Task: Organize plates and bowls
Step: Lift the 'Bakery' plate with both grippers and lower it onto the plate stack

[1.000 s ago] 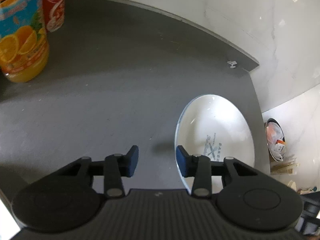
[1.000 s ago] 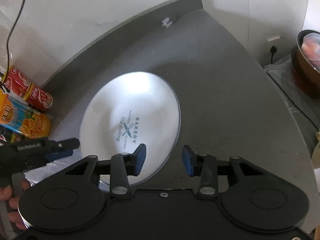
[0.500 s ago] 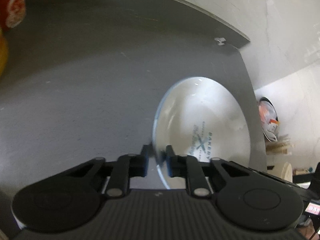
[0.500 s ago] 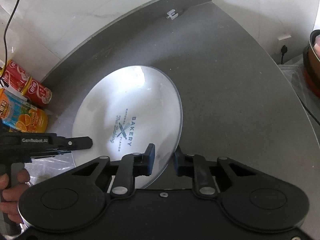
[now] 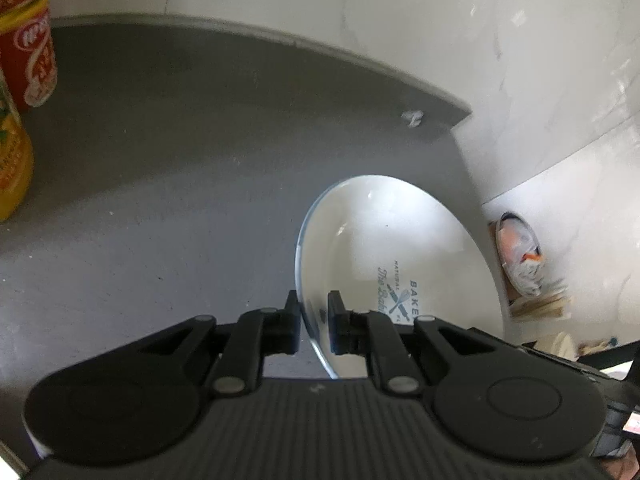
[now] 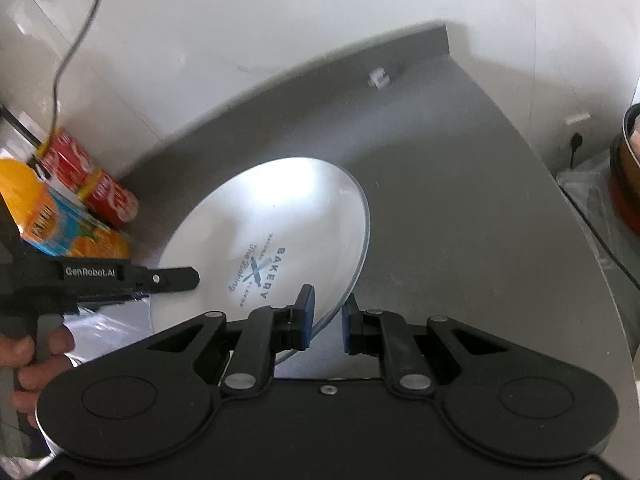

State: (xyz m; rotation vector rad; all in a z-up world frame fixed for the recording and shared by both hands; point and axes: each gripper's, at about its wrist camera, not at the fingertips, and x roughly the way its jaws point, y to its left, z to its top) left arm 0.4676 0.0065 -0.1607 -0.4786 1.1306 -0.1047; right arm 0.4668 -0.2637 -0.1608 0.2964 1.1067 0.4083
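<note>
A white plate (image 5: 384, 240) with a blue "BAKERY" print is held above the dark grey counter (image 5: 160, 184). My left gripper (image 5: 313, 320) is shut on its left rim. My right gripper (image 6: 326, 320) is shut on its right rim, the plate (image 6: 272, 216) tilted up between its fingers. The left gripper's body also shows in the right wrist view (image 6: 120, 280), at the plate's far side, held by a hand.
Red cans (image 6: 96, 184) and an orange juice bottle (image 6: 60, 224) stand at the counter's left end by the white wall. A small white scrap (image 5: 412, 118) lies near the back corner. A pot (image 6: 628, 168) sits beyond the counter's right edge.
Both grippers have closed on the plate's opposite rims, and the plate has lifted and tilted off the counter.
</note>
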